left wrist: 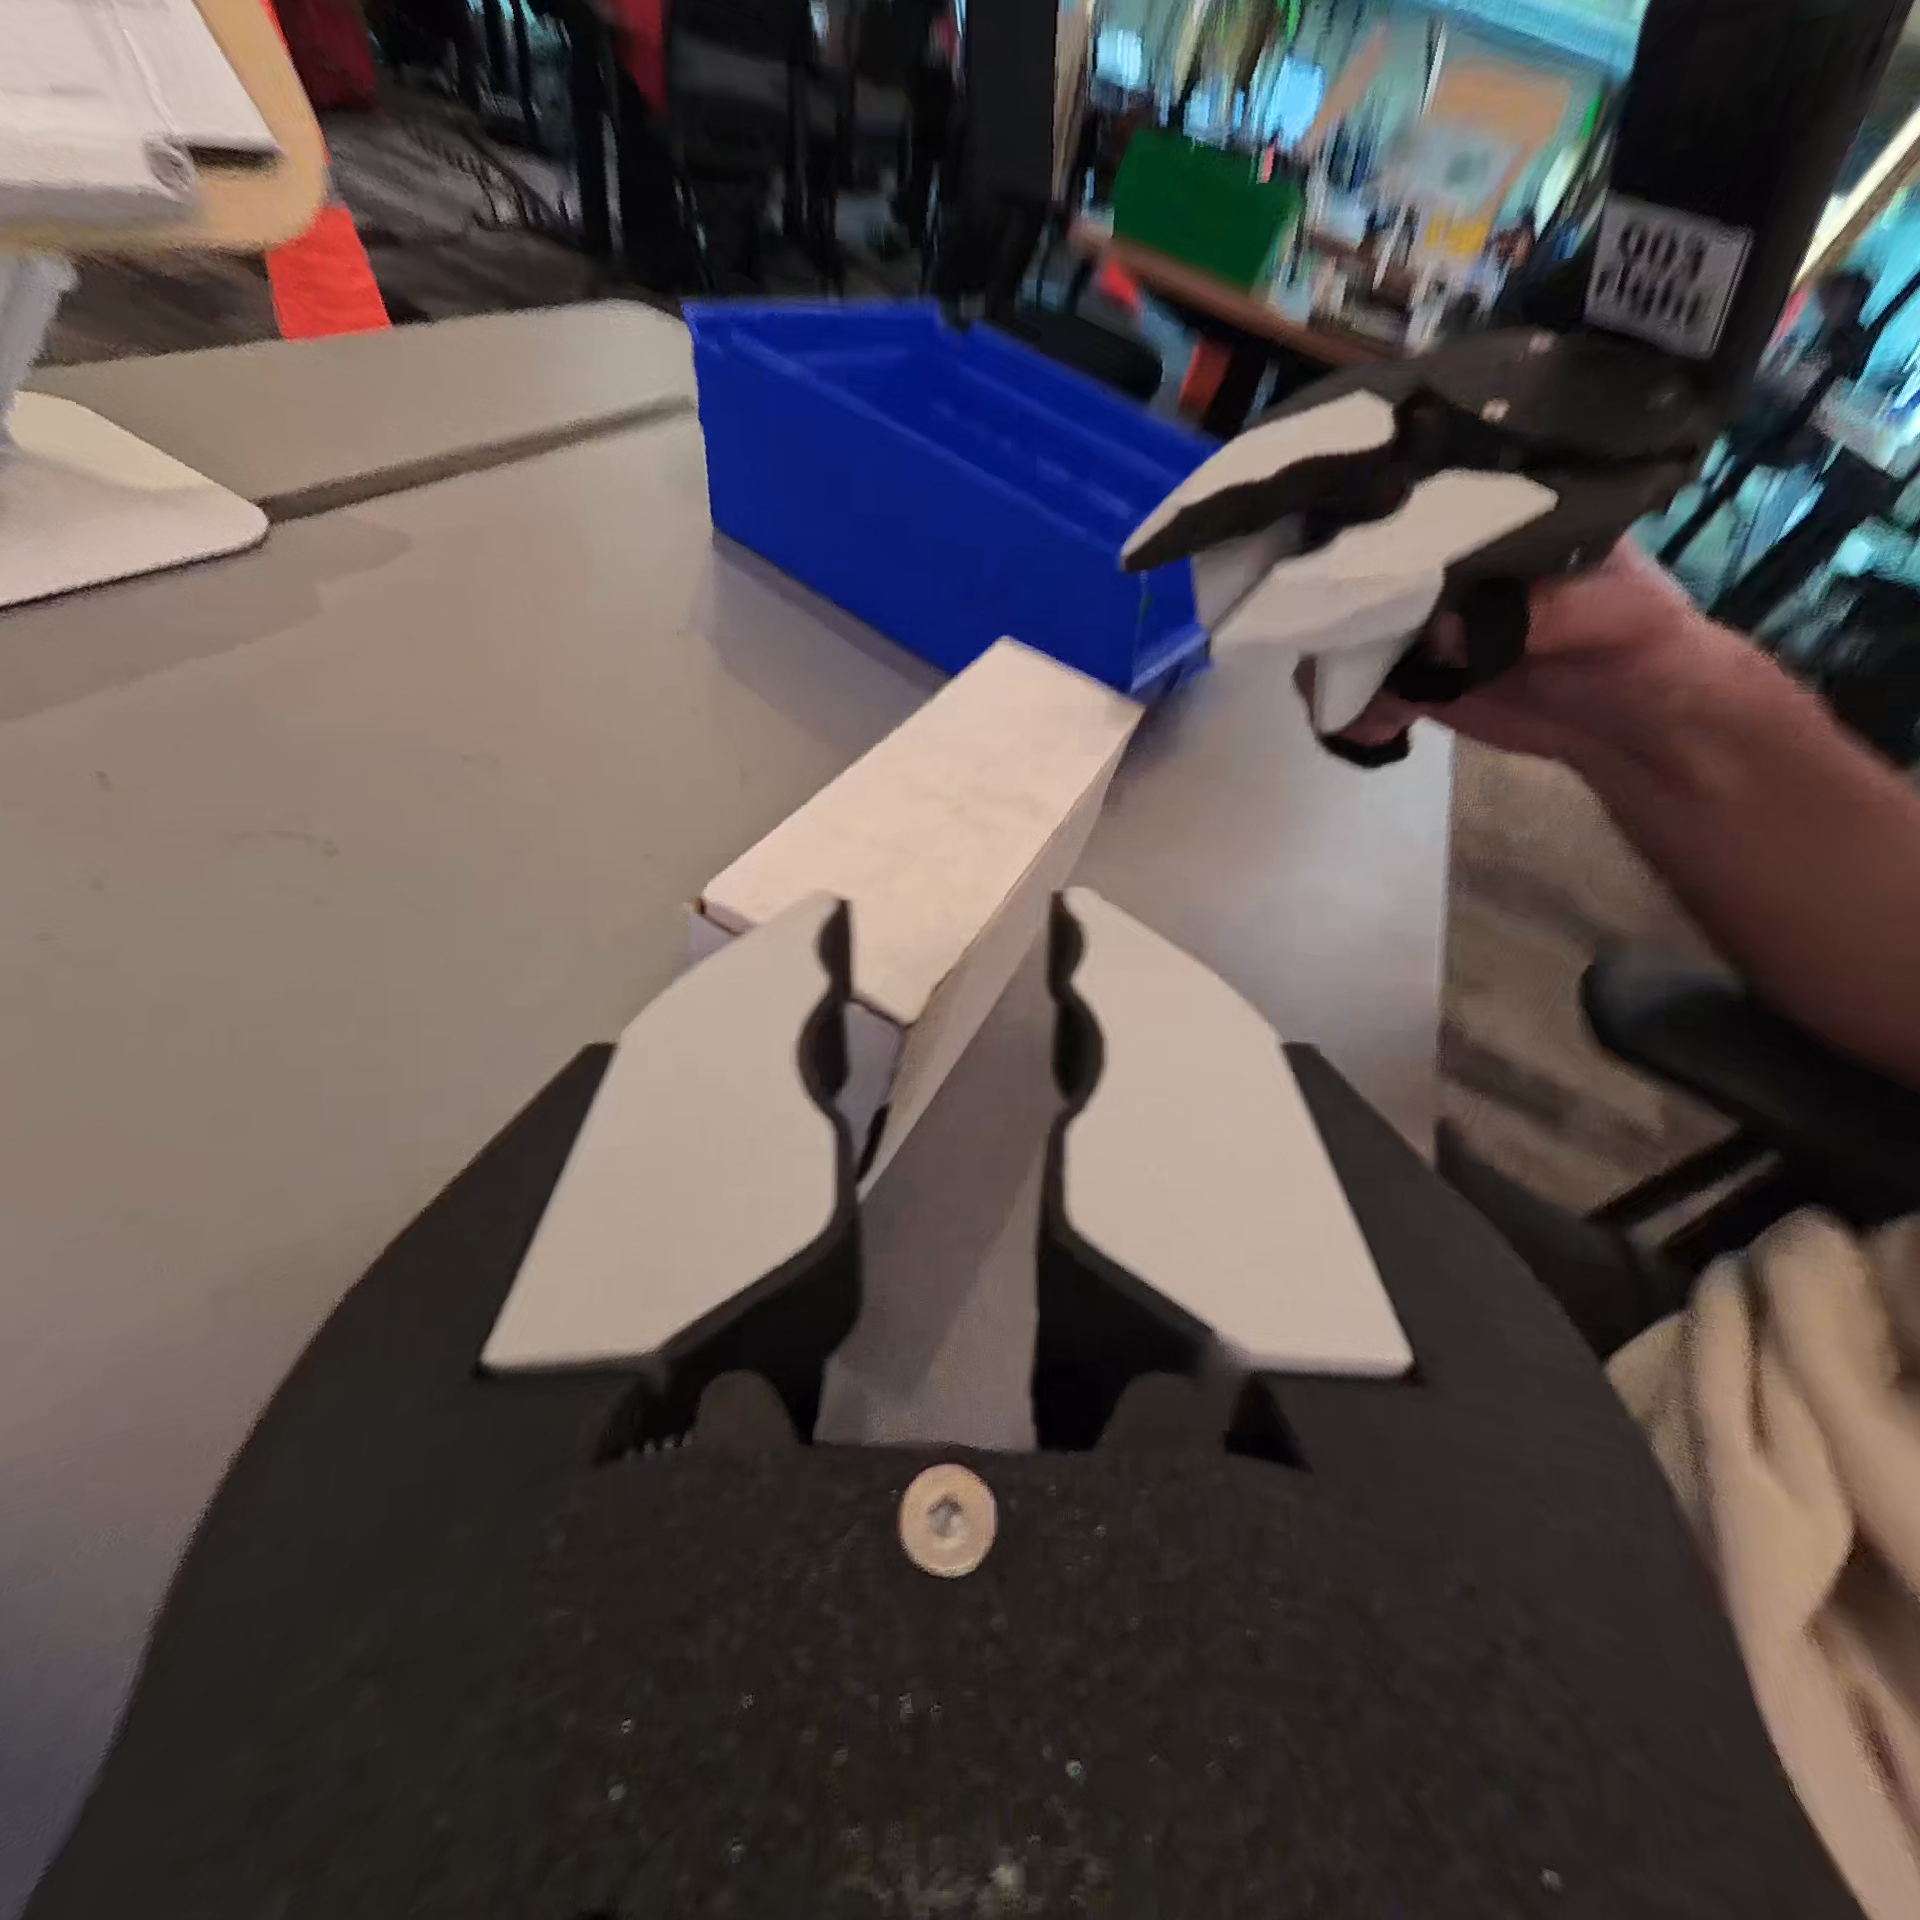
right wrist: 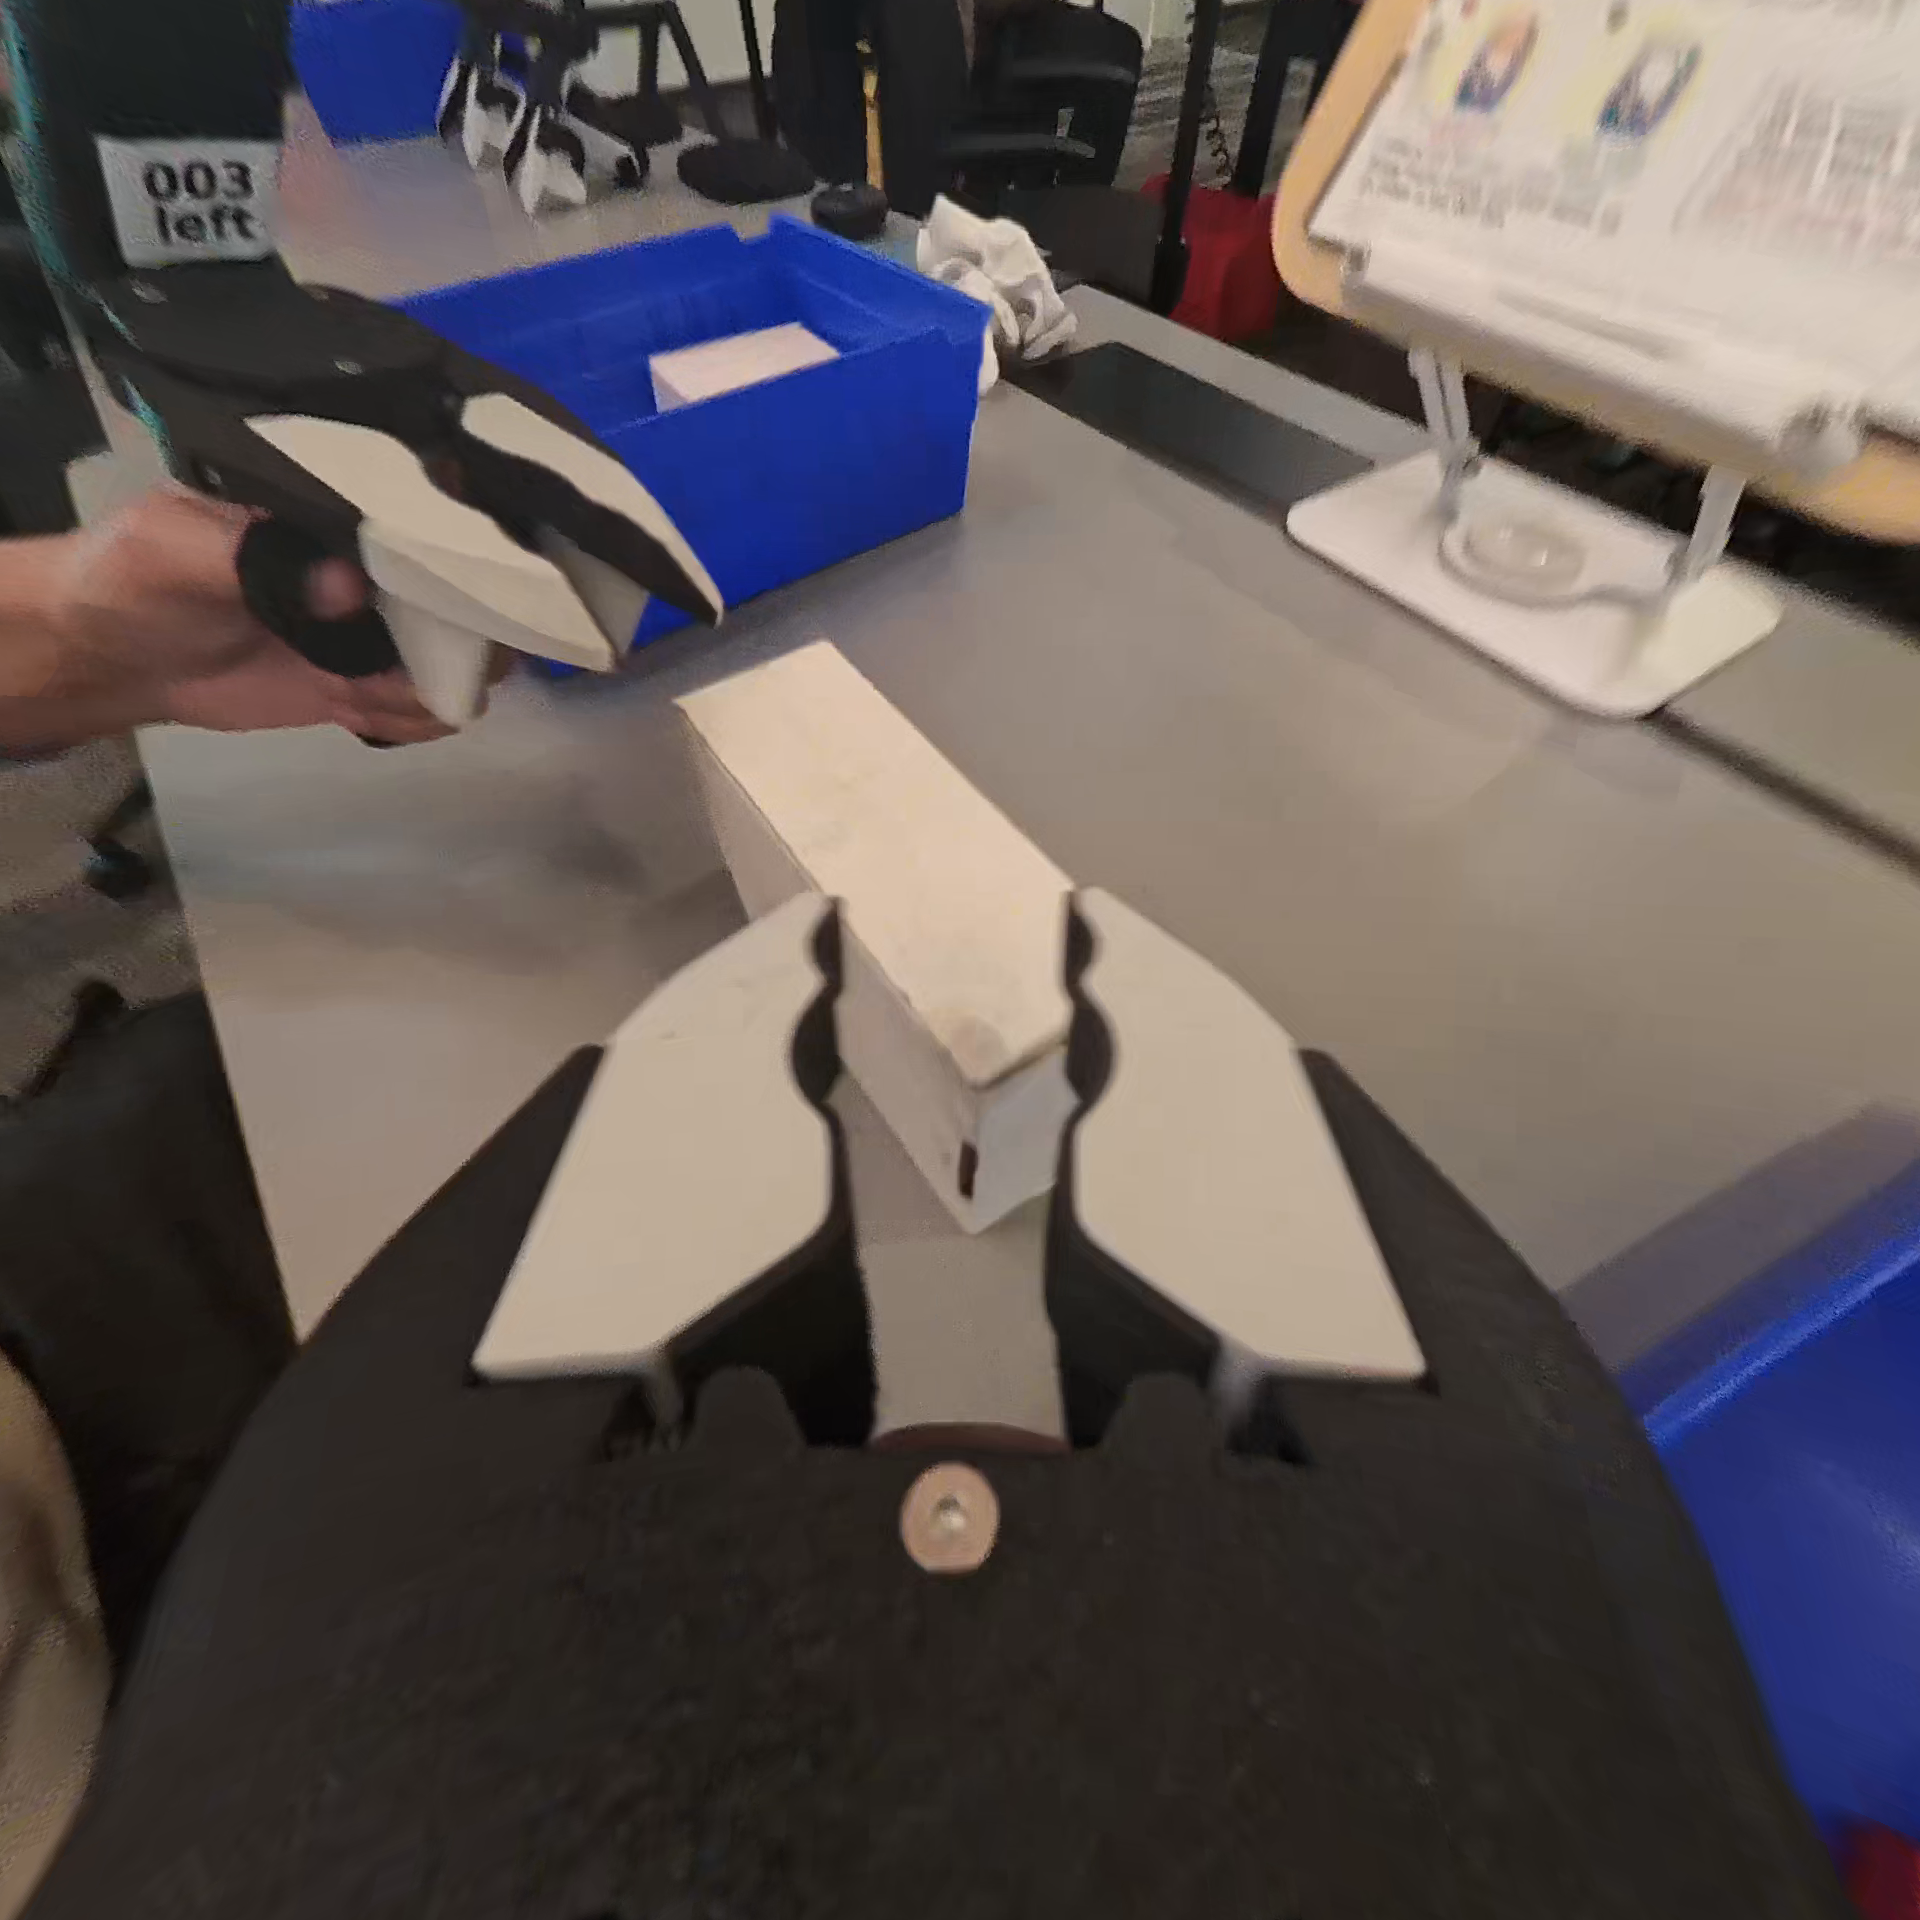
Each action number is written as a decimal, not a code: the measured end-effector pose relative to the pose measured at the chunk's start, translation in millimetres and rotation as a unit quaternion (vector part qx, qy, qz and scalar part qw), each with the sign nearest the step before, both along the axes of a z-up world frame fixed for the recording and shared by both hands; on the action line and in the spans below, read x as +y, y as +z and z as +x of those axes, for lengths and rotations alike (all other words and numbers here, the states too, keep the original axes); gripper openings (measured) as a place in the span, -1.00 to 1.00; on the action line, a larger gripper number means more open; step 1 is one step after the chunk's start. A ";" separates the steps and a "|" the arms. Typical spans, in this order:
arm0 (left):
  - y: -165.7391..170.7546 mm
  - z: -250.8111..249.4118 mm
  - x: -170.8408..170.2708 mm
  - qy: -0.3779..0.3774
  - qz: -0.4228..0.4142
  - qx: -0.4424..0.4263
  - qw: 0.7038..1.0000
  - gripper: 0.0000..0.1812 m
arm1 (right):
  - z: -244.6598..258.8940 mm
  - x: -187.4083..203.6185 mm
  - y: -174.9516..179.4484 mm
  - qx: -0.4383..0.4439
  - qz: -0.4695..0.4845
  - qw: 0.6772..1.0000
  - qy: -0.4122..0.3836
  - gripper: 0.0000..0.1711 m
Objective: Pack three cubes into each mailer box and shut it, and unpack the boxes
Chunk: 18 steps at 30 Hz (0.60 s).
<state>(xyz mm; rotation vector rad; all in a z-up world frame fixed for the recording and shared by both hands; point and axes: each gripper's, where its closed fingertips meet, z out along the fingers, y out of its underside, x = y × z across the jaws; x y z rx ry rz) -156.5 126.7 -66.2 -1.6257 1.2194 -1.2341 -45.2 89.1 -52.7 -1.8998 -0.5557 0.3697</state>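
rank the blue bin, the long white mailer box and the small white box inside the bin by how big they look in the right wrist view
1. blue bin and long white mailer box: look alike in size; the mailer box lies nearer the camera, so unsure.
2. small white box inside the bin: smallest.

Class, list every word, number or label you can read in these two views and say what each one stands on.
White tag, top left in the right wrist view: legible, but I do not quote writing.
Second white tag, top right in the left wrist view: blurred.
Printed sheet on the stand: blurred.
Mailer box: no print visible.
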 end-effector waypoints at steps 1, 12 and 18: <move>6.7 -5.2 -2.9 0.009 -0.015 -0.023 1.000 -0.64 | -5.1 1.7 4.0 -0.039 -0.005 0.999 0.018 -0.43; -52.2 -31.1 -29.1 0.022 -0.002 0.039 0.999 -0.58 | -44.5 48.3 -68.0 -0.407 -0.202 0.874 0.170 -0.19; -55.3 -46.0 -24.1 0.031 0.030 0.052 0.998 -0.62 | -17.0 43.9 -4.9 -0.489 -0.086 0.861 0.114 -0.23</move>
